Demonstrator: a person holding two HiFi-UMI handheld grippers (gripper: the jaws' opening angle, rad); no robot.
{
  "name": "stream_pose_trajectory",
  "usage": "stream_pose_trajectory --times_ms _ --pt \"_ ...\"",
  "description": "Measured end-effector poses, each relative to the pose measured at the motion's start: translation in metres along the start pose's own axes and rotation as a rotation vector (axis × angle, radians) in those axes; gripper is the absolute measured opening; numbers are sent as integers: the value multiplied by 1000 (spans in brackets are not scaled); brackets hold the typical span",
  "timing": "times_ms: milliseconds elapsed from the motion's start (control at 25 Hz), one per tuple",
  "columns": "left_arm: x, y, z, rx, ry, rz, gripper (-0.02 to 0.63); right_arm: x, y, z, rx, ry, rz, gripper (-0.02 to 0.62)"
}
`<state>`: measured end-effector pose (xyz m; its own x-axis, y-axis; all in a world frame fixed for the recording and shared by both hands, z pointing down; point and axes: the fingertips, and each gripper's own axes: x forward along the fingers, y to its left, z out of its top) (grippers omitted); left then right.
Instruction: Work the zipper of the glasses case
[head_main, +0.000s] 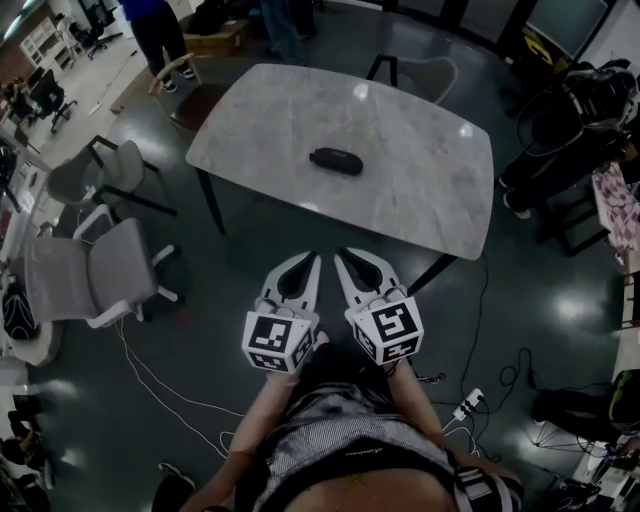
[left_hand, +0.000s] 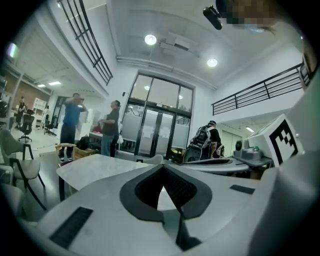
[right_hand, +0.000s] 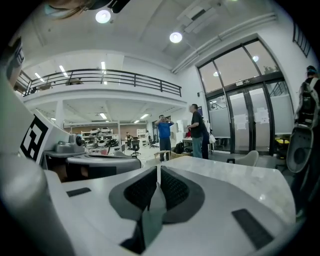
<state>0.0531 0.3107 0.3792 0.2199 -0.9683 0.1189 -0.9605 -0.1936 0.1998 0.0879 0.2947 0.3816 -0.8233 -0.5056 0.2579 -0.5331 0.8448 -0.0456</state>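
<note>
1. Black and oval, the glasses case (head_main: 336, 160) lies flat near the middle of the pale marble-patterned table (head_main: 420, 200), in the upper centre of the head view. It sits alone, well apart from every edge, so it can be approached from either side. The zipper is too small to make out here.
2. The left gripper (head_main: 313, 262) is at lower centre of the head view, short of the near table edge and over the dark floor. Its jaws are closed tip to tip with nothing between them. The left gripper view shows the dark pads meeting at a point, with only tabletop beyond.
3. The right gripper (head_main: 341, 258) is just beside the left one. Its jaws are likewise closed and empty, and its own view shows the pads pressed together.
4. Both grippers point toward the table, side by side. This reads as an approach posture, with closed jaws presenting the narrowest profile.
5. Judged status: zipper work has not begun, and neither gripper is near the case.
6. Judged requirement for the next move:
   - One gripper has to steady the case body.
   - The other has to part its jaws and take the zipper pull.
7. Judged risks:
   - A light case on a smooth top is likely to slide if the pull is tugged without bracing.
   - The grey chair (head_main: 100, 270) at left and the cables (head_main: 160, 385) on the floor lie beside the approach path.
</note>
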Motion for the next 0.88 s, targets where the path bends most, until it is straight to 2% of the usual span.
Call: stream_pose_trajectory --times_ms 440,640,880 --pt "50 33 6 -48 11 22 3 51 -33 12 10 10 29 74" --pt "87 50 20 -35 -1 50 3 84 -58 29 8 -3 79 74" --pt "122 68 26 -41 1 65 3 110 -87 37 15 -13 91 74"
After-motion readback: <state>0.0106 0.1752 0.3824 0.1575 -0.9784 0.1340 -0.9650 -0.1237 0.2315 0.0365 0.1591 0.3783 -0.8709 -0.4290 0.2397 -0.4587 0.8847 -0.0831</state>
